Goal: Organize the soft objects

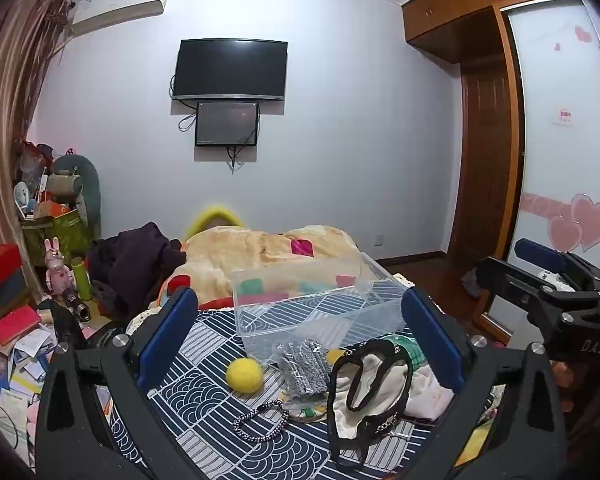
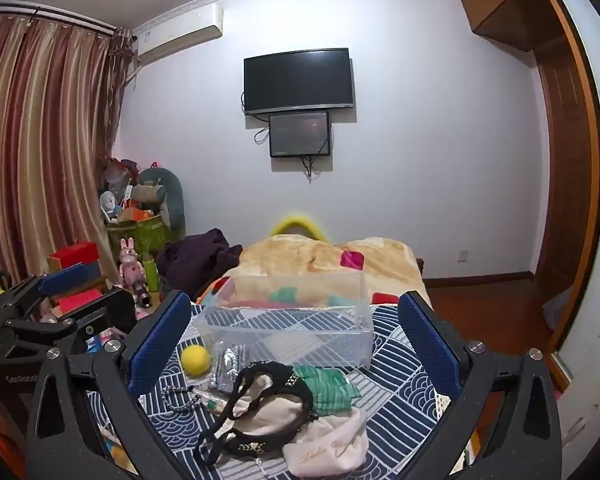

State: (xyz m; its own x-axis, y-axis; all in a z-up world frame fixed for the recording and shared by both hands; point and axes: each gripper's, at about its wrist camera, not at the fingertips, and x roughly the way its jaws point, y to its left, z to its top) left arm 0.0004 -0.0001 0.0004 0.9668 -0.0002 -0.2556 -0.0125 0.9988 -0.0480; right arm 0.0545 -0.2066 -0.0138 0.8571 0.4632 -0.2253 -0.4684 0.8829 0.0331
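Note:
Soft things lie on the blue patterned bedspread (image 1: 204, 364): a yellow felt ball (image 1: 244, 375) (image 2: 195, 360), a silver glittery pouch (image 1: 305, 366) (image 2: 228, 364), a cream bag with black straps (image 1: 374, 392) (image 2: 260, 412), a green knitted piece (image 2: 328, 388), a cream drawstring pouch (image 2: 330, 446) and a black-white cord (image 1: 260, 422). A clear plastic box (image 1: 316, 308) (image 2: 292, 320) stands empty behind them. My left gripper (image 1: 298, 332) is open above the pile. My right gripper (image 2: 294, 340) is open, also empty.
A beige blanket (image 1: 260, 248) and dark clothes (image 1: 136, 264) lie at the bed's far end. Books, boxes and toys (image 1: 20, 320) clutter the left side. The right gripper's body (image 1: 552, 296) shows at the right. A wardrobe (image 1: 480, 160) stands to the right.

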